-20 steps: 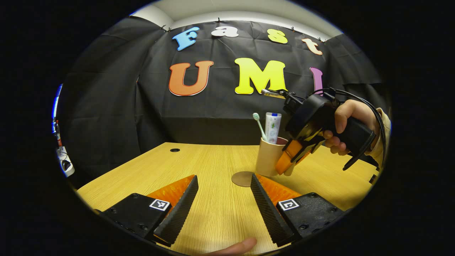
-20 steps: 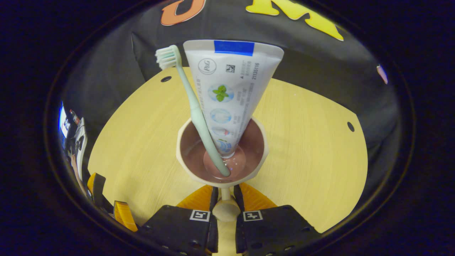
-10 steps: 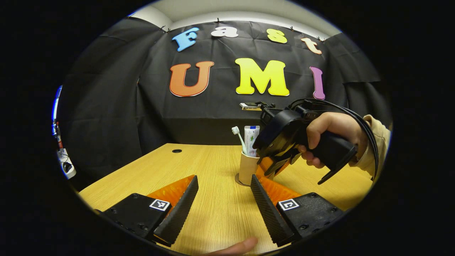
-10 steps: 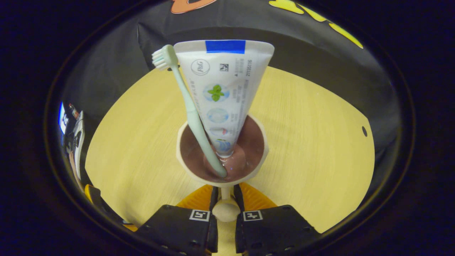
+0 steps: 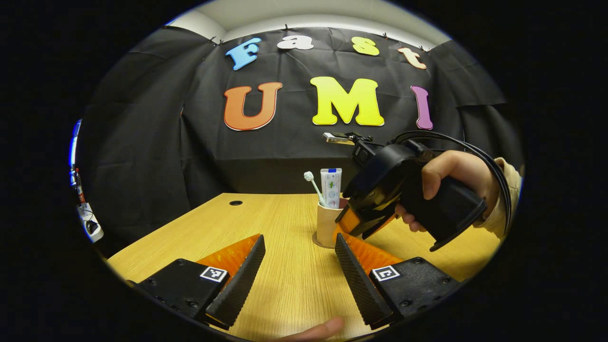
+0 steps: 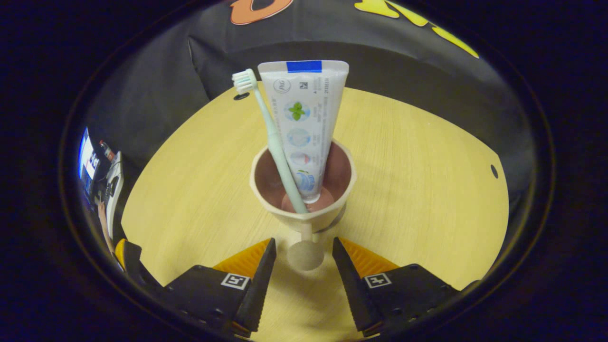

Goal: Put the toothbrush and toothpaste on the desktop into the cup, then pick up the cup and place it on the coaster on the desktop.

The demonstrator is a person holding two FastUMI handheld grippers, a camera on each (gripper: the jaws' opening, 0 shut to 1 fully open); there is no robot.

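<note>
Cup (image 5: 327, 229) with toothbrush (image 5: 314, 185) and toothpaste (image 5: 330, 186) stands on the coaster (image 5: 317, 242).

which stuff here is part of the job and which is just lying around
Job things: cup, toothbrush, toothpaste, coaster, right claw open by the cup's handle.
Just there: left claw, table, its cable hole, clutter beyond the table edge.
</note>
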